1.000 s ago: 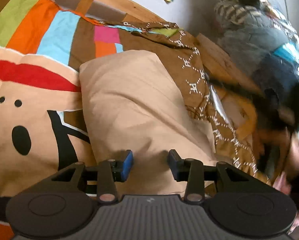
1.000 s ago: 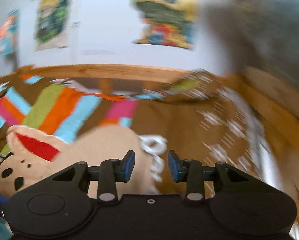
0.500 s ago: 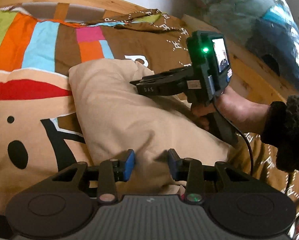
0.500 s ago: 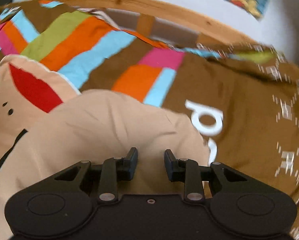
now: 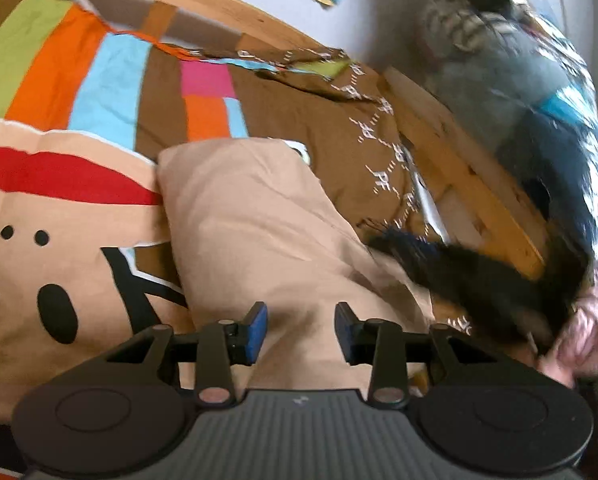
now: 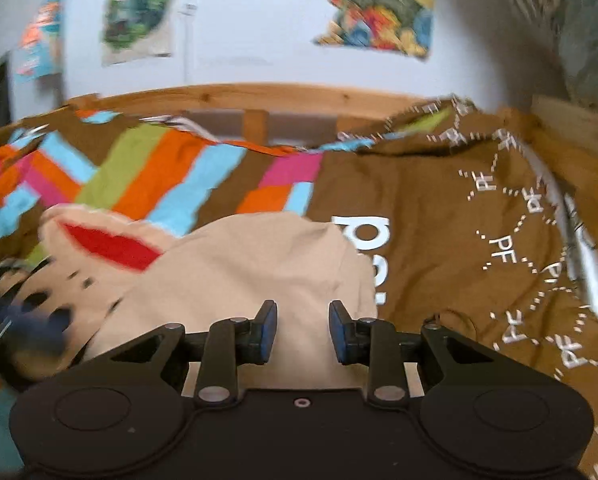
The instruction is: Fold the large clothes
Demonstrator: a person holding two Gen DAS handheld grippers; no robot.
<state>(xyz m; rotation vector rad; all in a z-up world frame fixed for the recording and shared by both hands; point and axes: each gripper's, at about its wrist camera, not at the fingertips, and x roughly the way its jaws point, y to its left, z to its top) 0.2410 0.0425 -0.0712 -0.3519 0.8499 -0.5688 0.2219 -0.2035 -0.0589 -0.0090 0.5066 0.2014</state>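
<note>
A beige garment (image 5: 259, 232) lies folded in a long strip on the patterned bedspread (image 5: 111, 80). My left gripper (image 5: 301, 332) hovers open over its near end with nothing between the fingers. In the right wrist view the same beige garment (image 6: 259, 272) fills the middle, and my right gripper (image 6: 302, 330) stands open just above its near edge, holding nothing. A dark blurred shape (image 5: 471, 276) with a pink sleeve (image 5: 591, 324) crosses the right side of the left wrist view.
The bedspread (image 6: 419, 220) is brown with coloured stripes and white letters. A wooden bed rail (image 6: 259, 100) runs along the far side and another rail (image 5: 459, 168) along the right. Bagged bundles (image 5: 539, 92) sit past that rail. Posters (image 6: 375, 4) hang on the wall.
The right gripper has drawn back and tilted up, so the wall shows again. It has left the left wrist view, where a blurred dark shape now moves at the right. Both stay open.
</note>
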